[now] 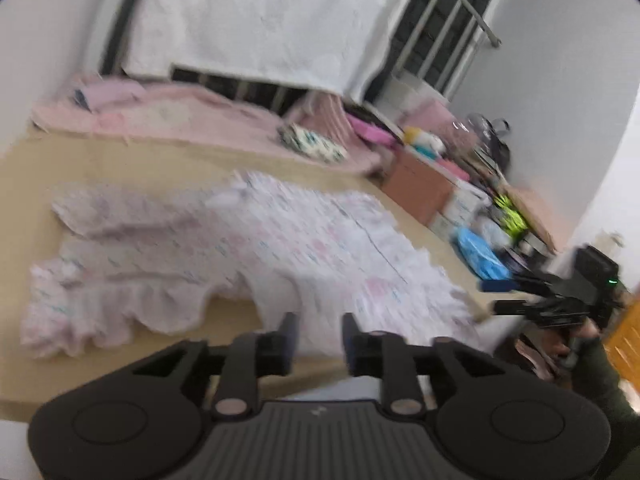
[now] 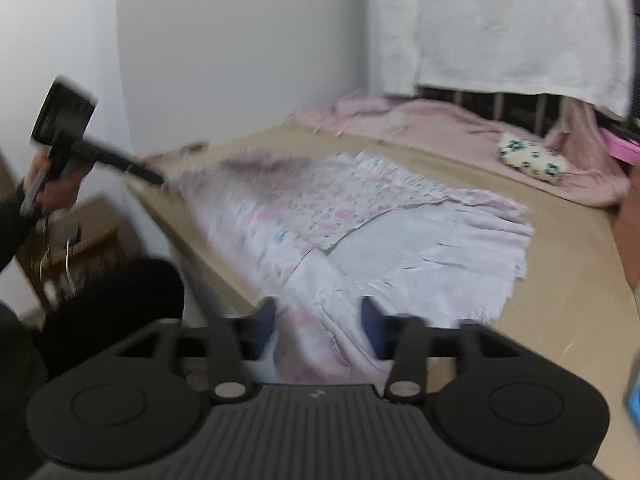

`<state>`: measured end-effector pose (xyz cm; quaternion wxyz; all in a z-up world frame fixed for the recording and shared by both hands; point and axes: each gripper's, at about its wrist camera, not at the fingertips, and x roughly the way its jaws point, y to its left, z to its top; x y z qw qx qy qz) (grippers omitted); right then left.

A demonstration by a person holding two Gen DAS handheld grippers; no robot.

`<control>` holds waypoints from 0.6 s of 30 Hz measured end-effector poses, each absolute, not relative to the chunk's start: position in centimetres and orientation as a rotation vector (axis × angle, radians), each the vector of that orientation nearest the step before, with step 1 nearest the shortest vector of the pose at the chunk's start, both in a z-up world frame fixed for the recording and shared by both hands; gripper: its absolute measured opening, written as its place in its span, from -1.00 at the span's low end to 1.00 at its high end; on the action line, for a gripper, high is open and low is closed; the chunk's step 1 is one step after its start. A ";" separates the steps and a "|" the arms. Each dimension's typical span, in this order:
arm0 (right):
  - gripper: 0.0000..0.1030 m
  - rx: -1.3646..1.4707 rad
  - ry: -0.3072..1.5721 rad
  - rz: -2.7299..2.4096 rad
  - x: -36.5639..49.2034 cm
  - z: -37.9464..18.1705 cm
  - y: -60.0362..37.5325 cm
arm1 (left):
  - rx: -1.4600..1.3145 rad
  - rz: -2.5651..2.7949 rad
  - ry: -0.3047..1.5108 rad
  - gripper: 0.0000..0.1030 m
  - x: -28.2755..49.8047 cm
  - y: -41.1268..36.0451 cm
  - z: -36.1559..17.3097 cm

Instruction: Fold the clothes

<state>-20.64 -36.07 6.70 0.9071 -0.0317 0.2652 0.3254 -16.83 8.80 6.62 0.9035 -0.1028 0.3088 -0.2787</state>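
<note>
A white garment with a pink and blue flower print and ruffled hems (image 1: 248,256) lies spread on the tan bed surface (image 1: 120,160); it also shows in the right wrist view (image 2: 320,216). My left gripper (image 1: 319,320) is open, its fingers just above the garment's near edge, holding nothing. My right gripper (image 2: 318,304) is open over the garment's near corner, which hangs over the bed edge. The right gripper appears in the left wrist view (image 1: 504,296) at the garment's right end. The left gripper appears in the right wrist view (image 2: 158,179) at the garment's far left corner. Both views are blurred.
A pink blanket (image 1: 192,120) and a small flower-print pillow (image 1: 312,144) lie at the back of the bed. A white cover (image 1: 272,20) hangs over a metal rail. Boxes, bags and a blue bag (image 1: 476,252) crowd the right side. A wooden stand (image 2: 80,248) stands left.
</note>
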 end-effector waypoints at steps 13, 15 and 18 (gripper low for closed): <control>0.18 0.058 0.672 0.083 -12.7 3.0 -29.4 | -0.078 -0.323 0.717 -0.51 -12.5 4.8 2.3; 0.18 0.025 0.685 0.044 -11.9 2.9 -28.9 | 0.025 -0.345 0.729 -0.51 -13.7 4.1 2.5; 0.27 0.004 0.702 0.021 -10.5 2.5 -28.6 | 0.120 -0.384 0.748 -0.51 -15.1 3.3 3.0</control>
